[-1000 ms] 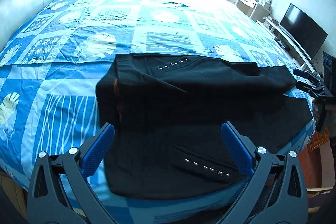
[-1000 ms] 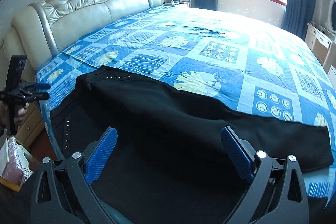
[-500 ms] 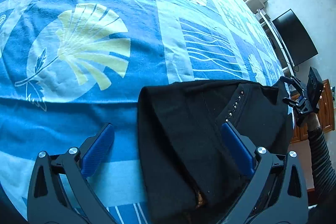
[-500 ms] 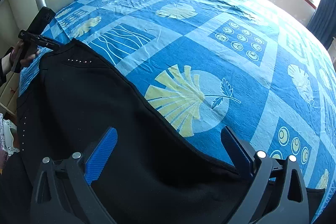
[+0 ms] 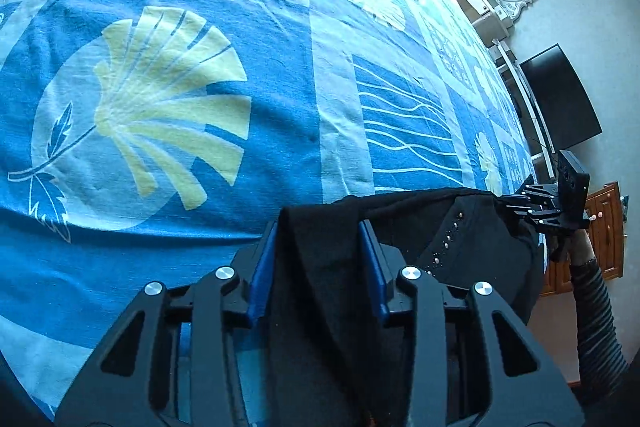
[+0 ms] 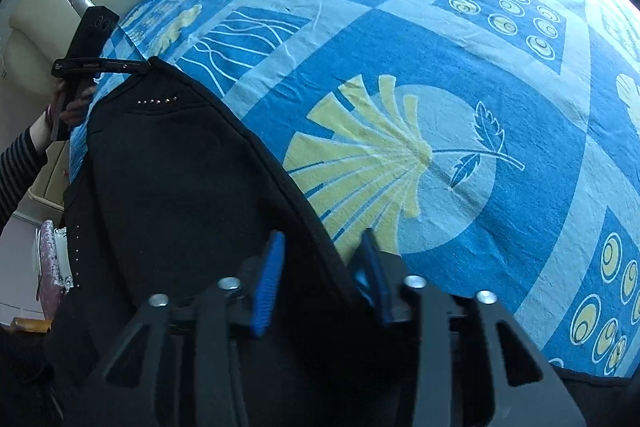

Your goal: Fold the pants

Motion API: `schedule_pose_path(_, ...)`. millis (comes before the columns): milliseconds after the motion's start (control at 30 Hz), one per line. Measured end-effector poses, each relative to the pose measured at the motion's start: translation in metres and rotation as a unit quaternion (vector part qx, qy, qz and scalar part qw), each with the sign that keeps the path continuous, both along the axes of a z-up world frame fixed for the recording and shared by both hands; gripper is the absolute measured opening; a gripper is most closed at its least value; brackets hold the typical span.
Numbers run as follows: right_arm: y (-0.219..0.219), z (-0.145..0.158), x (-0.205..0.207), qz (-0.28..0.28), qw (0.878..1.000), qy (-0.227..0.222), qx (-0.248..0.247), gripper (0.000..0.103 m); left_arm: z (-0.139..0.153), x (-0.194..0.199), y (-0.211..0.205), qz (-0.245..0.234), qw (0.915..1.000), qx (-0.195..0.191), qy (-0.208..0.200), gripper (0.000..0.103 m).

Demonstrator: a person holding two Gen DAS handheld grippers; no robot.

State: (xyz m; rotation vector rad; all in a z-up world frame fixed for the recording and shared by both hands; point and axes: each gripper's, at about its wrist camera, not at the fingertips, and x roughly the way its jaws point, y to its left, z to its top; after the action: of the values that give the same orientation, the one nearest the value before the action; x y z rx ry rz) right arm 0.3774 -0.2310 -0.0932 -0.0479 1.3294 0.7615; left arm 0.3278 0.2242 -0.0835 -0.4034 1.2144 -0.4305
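The black pants [image 6: 172, 195] are spread on the blue patterned bedspread [image 6: 460, 75], near its edge. The left gripper [image 5: 322, 227] has just been closed on a fabric fold; the right gripper [image 6: 320, 241] has just been clamped on the pants' edge.

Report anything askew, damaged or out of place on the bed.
Nothing stands out. The black pants lie along the near edge of the patterned bedspread, bunched only where the left gripper and right gripper pinch them. No damage shows.
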Motion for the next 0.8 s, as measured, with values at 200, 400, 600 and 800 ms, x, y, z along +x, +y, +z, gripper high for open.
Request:
schedule_pose_path(200, -0.001, 0.037, -0.007, -0.024, 0.998, -0.063, -0.011, 0.010, 0.022, -0.003, -0.001, 0.010, 0.9994, 0.015, -0.031, 0.016)
schedule_pose_path(400, -0.011, 0.110, -0.053, -0.055, 0.983, -0.176, -0.013, 0.010, 0.072, -0.022, 0.009, 0.037, 0.9961, -0.035, -0.072, 0.005)
schedule_pose_path(600, 0.000, 0.122, -0.150, -0.068, 0.967, -0.245, -0.035, 0.010, 0.101, -0.090, 0.003, 0.026, 0.9929, -0.044, -0.107, 0.005)
schedule_pose_path(800, 0.006, 0.085, -0.219, -0.096, 0.965, -0.243, -0.037, 0.010, 0.099, -0.162, 0.011, 0.042, 0.9920, -0.049, -0.108, 0.005)
